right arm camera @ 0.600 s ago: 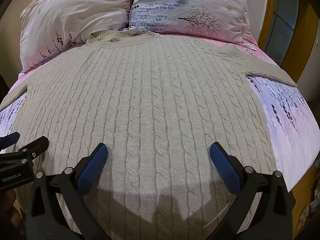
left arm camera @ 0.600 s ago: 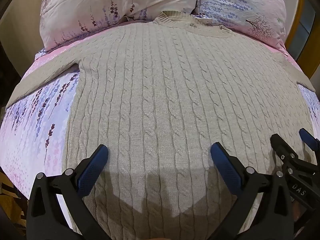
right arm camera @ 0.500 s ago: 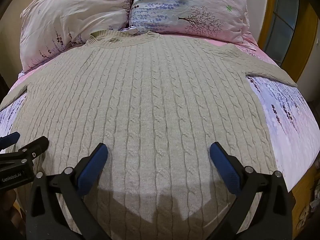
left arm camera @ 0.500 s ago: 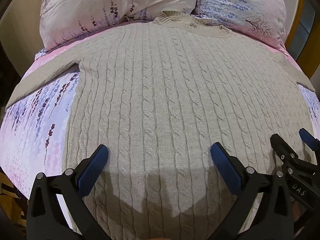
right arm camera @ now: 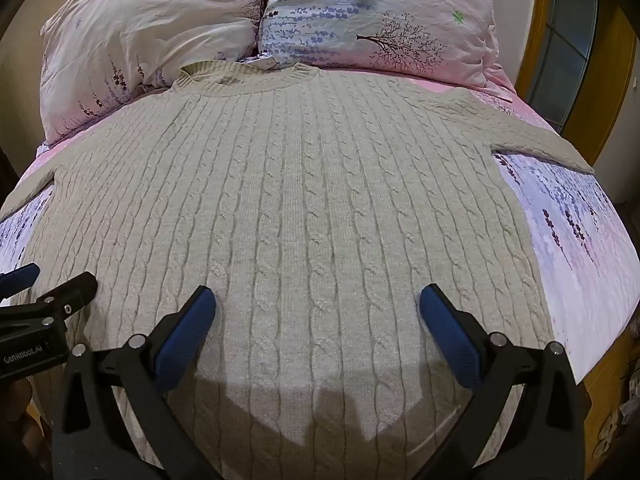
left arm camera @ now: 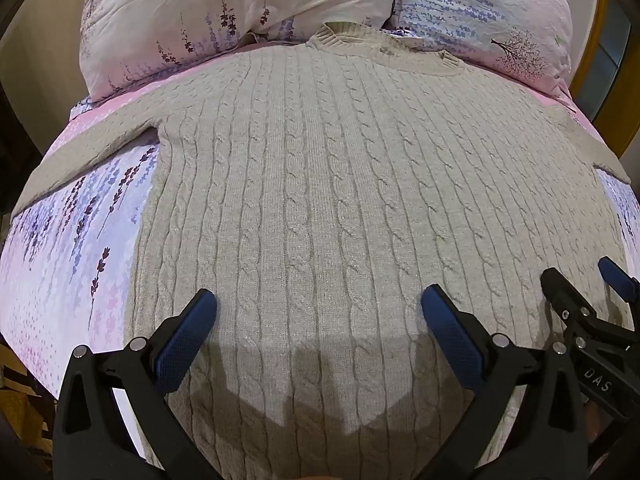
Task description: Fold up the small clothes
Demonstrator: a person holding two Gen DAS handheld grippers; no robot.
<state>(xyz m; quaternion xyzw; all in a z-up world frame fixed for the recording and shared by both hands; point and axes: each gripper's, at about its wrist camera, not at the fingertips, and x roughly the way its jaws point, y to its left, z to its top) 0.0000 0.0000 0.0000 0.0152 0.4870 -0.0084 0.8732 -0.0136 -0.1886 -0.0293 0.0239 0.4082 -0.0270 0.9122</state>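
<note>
two grippers hung side by side over the near end of a beige cable-knit sweater (left arm camera: 340, 208), which lay spread flat and face up on the bed (left arm camera: 72, 248), its ribbed collar (left arm camera: 384, 44) reaching the foot of the two floral pillows: the pale pink pillow (left arm camera: 224, 12) on the left and the blue-flowered pillow (left arm camera: 488, 12) on the right, pressed against each other. the left gripper (left arm camera: 318, 312) was released, its blue-padded fingers (left arm camera: 188, 340) spread wide apart above the lower body of the knit, nothing between them. the right gripper (right arm camera: 318, 310) stood just the same, splayed and grasping nothing, over the sweater's lower right part; from the left wrist view it showed as a black frame at the far right edge, close beside its partner. both sleeves were stretched out sideways, the left sleeve (left arm camera: 88, 152) running across the lavender-printed sheet toward the bed's edge, the right sleeve (right arm camera: 536, 140) doing likewise on the other side. shadows of the fingers fell on the knit near the hem. whether the pads touched the wool i could not tell. a wooden-framed door (right arm camera: 576, 52) stood beyond the bed's right side.
</note>
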